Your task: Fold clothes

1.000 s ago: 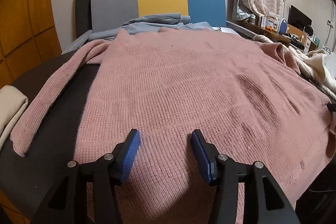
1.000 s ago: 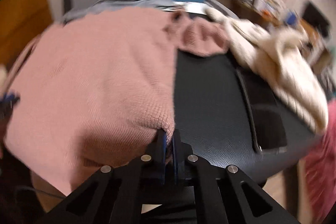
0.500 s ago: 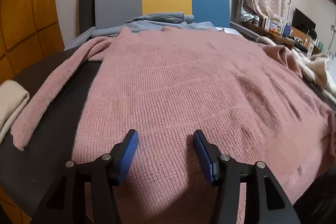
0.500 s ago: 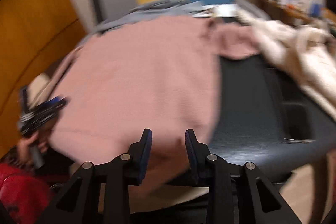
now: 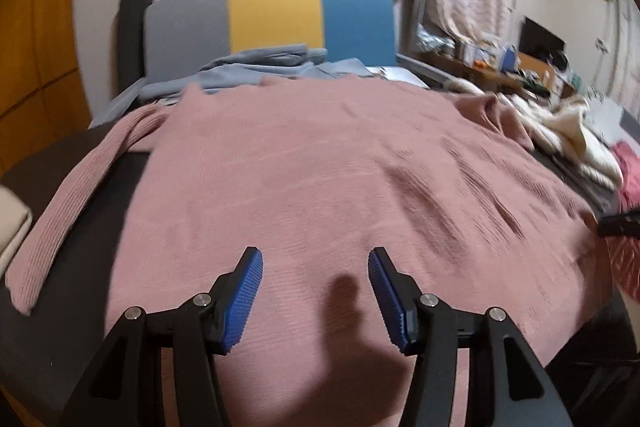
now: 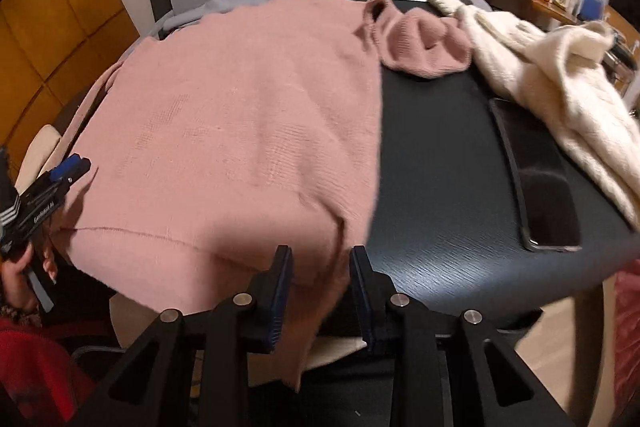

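A pink knit sweater (image 5: pixel 320 167) (image 6: pixel 240 127) lies spread flat on a dark round table (image 6: pixel 440 187). One sleeve (image 5: pixel 68 211) stretches out at the left; the other sleeve (image 6: pixel 424 43) is bunched at the far right. My left gripper (image 5: pixel 316 291) hovers open just above the near hem with nothing between its blue pads; it also shows as the left gripper (image 6: pixel 68 167) at the left edge. My right gripper (image 6: pixel 322 291) stands at the sweater's near right corner. Its jaws are closing; the hanging corner lies between them, but the pads are not pressing on it.
A cream sweater (image 6: pixel 560 87) is piled at the table's right, beside a black flat tray (image 6: pixel 540 195). Grey-blue clothes (image 5: pixel 260 67) lie at the back before a grey, yellow and blue chair back (image 5: pixel 276 19). A folded cream item (image 5: pixel 12 223) sits far left.
My right gripper, earlier shut on the sweater's corner, has opened and let it go, and it has drawn back a little. The left gripper has shifted slightly, still open above the hem.
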### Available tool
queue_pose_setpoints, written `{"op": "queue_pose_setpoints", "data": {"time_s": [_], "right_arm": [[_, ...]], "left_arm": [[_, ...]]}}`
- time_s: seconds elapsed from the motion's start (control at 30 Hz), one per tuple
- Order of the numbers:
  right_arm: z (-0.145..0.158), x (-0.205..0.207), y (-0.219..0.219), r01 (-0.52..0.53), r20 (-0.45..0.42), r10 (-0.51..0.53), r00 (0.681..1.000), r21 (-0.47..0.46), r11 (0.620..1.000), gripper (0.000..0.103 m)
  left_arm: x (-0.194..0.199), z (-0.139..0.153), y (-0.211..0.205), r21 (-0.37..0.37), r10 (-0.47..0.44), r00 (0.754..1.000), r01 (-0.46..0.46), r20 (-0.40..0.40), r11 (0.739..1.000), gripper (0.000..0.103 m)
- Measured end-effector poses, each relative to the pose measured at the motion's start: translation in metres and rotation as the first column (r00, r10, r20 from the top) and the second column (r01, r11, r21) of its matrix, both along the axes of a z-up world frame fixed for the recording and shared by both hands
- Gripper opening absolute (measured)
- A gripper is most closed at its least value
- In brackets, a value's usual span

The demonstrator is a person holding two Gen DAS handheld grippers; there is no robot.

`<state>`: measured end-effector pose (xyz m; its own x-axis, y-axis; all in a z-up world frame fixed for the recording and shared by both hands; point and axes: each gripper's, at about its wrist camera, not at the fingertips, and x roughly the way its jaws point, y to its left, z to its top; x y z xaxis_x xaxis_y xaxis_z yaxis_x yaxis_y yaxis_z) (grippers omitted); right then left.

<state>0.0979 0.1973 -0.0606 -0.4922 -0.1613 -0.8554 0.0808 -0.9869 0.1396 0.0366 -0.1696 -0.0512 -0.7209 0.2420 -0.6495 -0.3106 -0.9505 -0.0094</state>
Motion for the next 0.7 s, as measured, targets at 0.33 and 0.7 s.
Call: {"op": "queue_pose_setpoints", "data": {"time_s": [0.33,0.7], "right_arm": [[-0.016,-0.021,-0.019,-0.033,0.026,0.031,0.999,0.076,0.997,0.004],[-0.019,-0.015,0.017,0.022,0.103,-0.024,0.994,0.022,1.0,0.005]], "left_arm": [[0.008,-0.014,0.003,-0.005,-0.003,0.999,0.003,0.044,1.0,0.056],[0.016,-0.015,-0.005,0.016,0.001,0.999,-0.002,0.041,1.0,0.056]]}}
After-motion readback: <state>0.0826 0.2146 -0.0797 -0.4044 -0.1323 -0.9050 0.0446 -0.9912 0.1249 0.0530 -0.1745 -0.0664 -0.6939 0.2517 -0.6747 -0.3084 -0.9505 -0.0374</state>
